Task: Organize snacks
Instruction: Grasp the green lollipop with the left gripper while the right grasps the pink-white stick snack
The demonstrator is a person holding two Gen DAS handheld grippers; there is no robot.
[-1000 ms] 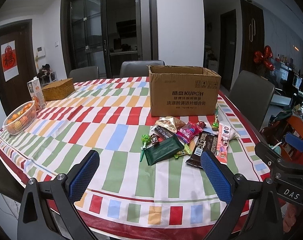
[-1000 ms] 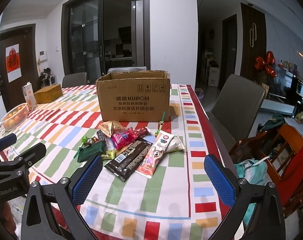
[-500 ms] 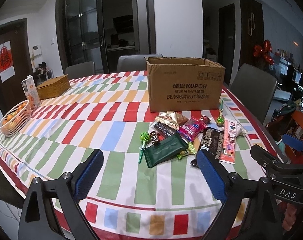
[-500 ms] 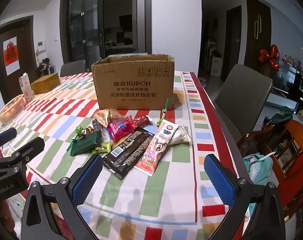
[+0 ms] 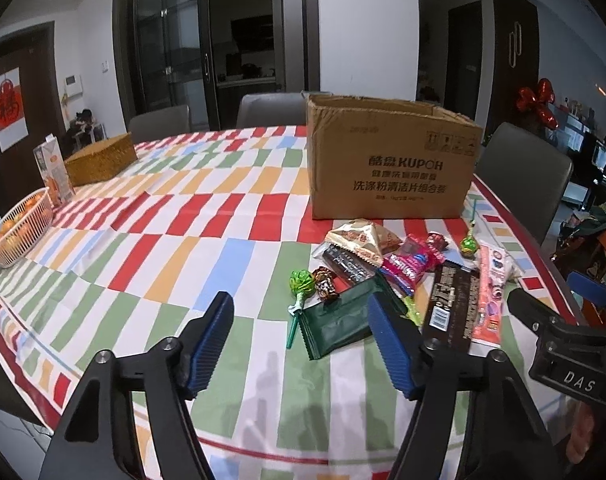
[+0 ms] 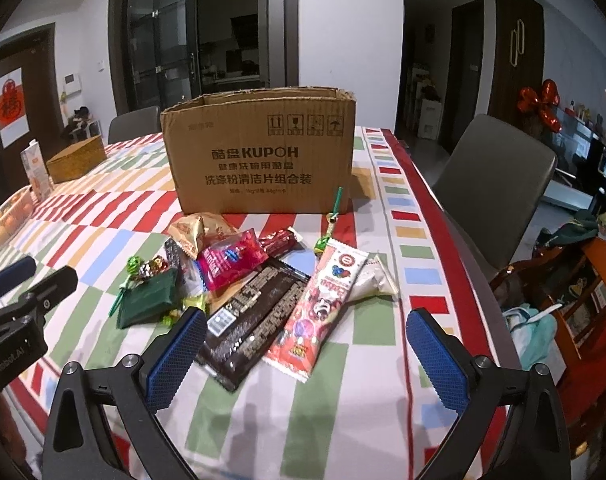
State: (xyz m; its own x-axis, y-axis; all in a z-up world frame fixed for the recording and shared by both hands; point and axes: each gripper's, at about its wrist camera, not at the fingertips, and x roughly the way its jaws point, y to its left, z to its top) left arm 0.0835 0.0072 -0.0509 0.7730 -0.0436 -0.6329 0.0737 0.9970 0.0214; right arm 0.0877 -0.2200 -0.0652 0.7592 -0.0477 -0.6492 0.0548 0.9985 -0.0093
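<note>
Both hand-held grippers nearer snacks; one box (image 6: 259, 156), two lollipops, one basket (image 5: 19, 232).

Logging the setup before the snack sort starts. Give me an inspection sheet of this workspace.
Surface: table under a striped multicoloured cloth.
Job's things: cardboard box, top open, upright; in front of it a loose snack pile, including a green packet, dark chocolate bar, pink packet and long red-and-white packet.
Clutter: fruit basket, carton, woven box at the far left.
Grippers: left gripper closing, nothing between its pads; right gripper open, empty.
Cables: nothing seen.
Surroundings: grey chairs, glass doors, dark doors, red decoration.
</note>
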